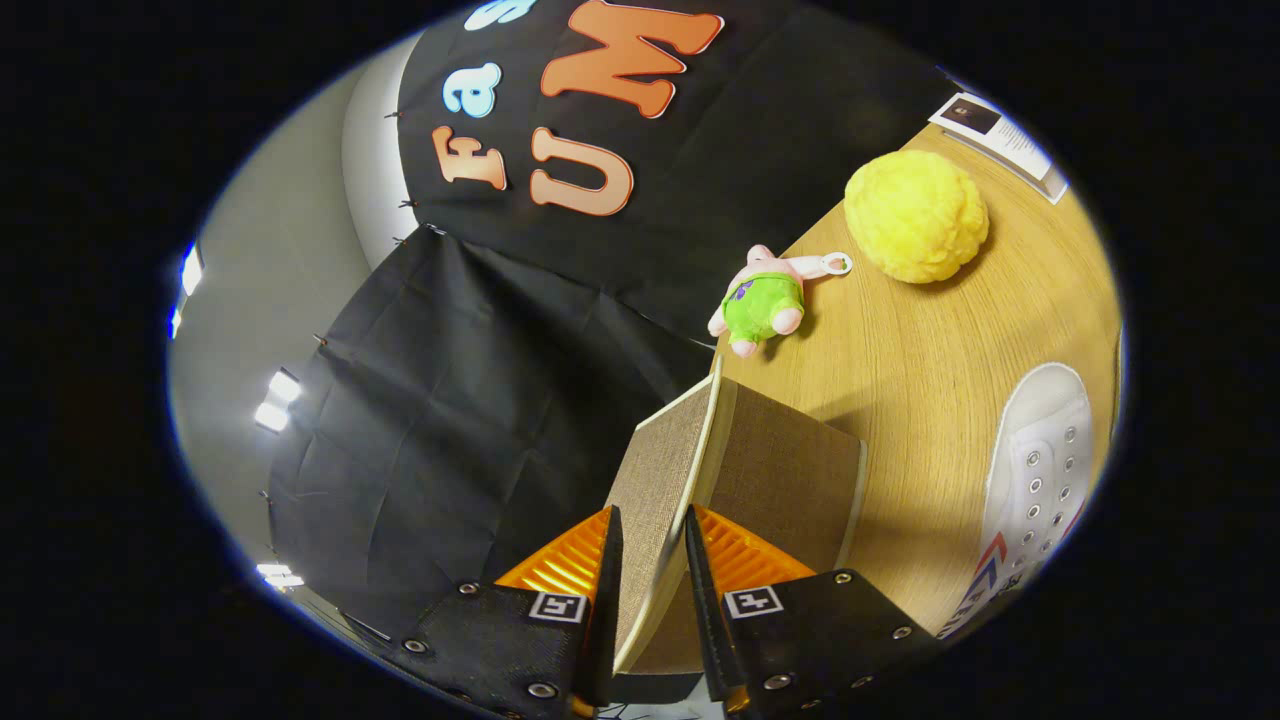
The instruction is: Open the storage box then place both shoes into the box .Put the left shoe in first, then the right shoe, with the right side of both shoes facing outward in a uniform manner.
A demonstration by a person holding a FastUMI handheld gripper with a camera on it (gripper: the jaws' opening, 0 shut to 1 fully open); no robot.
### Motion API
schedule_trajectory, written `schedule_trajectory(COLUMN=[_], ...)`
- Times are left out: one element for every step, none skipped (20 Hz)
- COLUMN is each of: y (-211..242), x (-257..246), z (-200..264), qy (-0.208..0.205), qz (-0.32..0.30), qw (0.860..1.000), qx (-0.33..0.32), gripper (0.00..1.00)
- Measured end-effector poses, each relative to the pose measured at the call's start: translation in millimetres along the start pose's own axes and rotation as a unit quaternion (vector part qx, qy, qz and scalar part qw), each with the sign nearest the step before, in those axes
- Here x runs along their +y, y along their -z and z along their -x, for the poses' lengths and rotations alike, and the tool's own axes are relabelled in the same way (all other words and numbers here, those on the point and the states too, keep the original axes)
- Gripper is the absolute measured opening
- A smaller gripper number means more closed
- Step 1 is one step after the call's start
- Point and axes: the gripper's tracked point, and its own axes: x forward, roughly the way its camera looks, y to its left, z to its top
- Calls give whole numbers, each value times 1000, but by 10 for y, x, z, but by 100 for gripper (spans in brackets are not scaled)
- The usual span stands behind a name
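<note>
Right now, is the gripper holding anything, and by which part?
Yes: the gripper is shut on the storage box lid, both fingers pinching its thin free edge.

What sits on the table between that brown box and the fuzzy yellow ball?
Bare wooden table, as the gripper view shows. The small pink and green plush toy lies off to one side. The gripper has its fingers closed on the storage box lid.

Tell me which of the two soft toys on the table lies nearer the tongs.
The pink plush in green shorts, just beyond the box lid the tongs grip; the yellow fluffy ball sits farther back.
</note>
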Motion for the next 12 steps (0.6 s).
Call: schedule_trajectory(y=[77,146,200,228,197,144,102,61,26,-8,-24,-41], x=[-18,-22,-30,3,49,143,272,406,547,659,795,923], z=[-22,-33,-52,-46,-42,-26,7,26,45,33,14,-19], qy=[10,13,26,29,27,22,14,6,-1,-2,-3,-4], qz=[5,5,-5,-13,-16,-14,-12,-9,-1,9,21,31], qw=[1000,999,999,998,999,999,999,1000,1000,1000,1000,999], qx=[14,29,42,49,44,39,33,28,23,19,17,15], gripper=[37,37,27,21,11,9,8,9,9,9,10,11])
